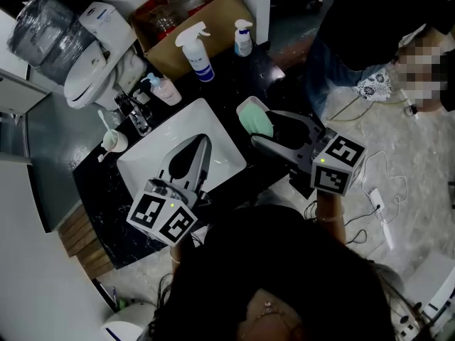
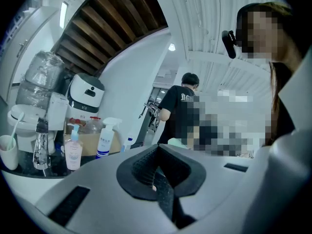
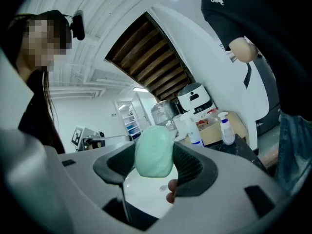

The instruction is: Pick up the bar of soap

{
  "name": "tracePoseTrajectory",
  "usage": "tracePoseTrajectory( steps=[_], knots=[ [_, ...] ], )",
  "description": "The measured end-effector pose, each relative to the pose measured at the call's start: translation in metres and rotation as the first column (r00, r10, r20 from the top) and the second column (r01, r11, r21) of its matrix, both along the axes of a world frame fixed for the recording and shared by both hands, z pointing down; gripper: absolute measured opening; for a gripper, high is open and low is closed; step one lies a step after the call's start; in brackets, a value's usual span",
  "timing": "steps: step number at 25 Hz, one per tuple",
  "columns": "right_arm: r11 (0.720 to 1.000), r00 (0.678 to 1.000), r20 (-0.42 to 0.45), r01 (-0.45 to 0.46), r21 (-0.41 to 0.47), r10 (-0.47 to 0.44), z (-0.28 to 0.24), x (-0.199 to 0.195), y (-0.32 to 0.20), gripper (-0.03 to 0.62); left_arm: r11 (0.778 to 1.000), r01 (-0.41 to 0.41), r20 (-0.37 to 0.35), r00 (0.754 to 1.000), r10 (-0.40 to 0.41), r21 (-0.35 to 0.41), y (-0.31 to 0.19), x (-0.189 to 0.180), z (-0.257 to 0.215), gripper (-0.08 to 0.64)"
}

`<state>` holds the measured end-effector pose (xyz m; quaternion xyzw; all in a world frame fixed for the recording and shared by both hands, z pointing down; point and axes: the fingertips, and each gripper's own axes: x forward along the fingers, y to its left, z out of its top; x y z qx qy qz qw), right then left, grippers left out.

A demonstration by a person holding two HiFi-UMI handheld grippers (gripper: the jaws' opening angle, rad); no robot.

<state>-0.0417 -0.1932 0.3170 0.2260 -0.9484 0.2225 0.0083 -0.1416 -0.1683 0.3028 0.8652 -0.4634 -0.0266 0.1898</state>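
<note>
Bar of soap [image 3: 153, 151]: pale mint green, plain. Left gripper [image 1: 202, 142] and right gripper [image 1: 261, 126]: grey shells, black ribbed pads, cubes patterned in black-and-white squares. Sink [image 1: 135, 165] white; counter [image 1: 92, 190] black, faintly mottled; far spray bottle [image 1: 195, 52] white with blue label; pump bottle [image 1: 167, 89] pink.

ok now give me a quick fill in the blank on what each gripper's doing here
1. The right hand-held gripper is shut on the ___ bar of soap.
2. The left hand-held gripper, shut and empty, hangs above the white ___.
3. The pump bottle by the tap is ___.
Missing words: green; sink; pink.
</note>
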Motion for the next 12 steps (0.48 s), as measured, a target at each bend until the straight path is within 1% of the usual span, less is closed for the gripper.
tracePoseTrajectory(
  steps=[6, 12],
  knots=[
    [0.999, 0.997, 0.060, 0.040, 0.009, -0.041, -0.013, -0.002, 0.006, 0.244, 1.000, -0.005, -0.001, 1.000, 0.005, -0.003, -0.002, 0.000, 0.002, 0.005],
    [0.995, 0.983, 0.152, 0.100, 0.008, -0.100, -0.027, -0.002, 0.014, 0.244, 1.000, -0.009, -0.004, 1.000, 0.009, -0.002, -0.002, 0.001, 0.001, 0.005]
  ],
)
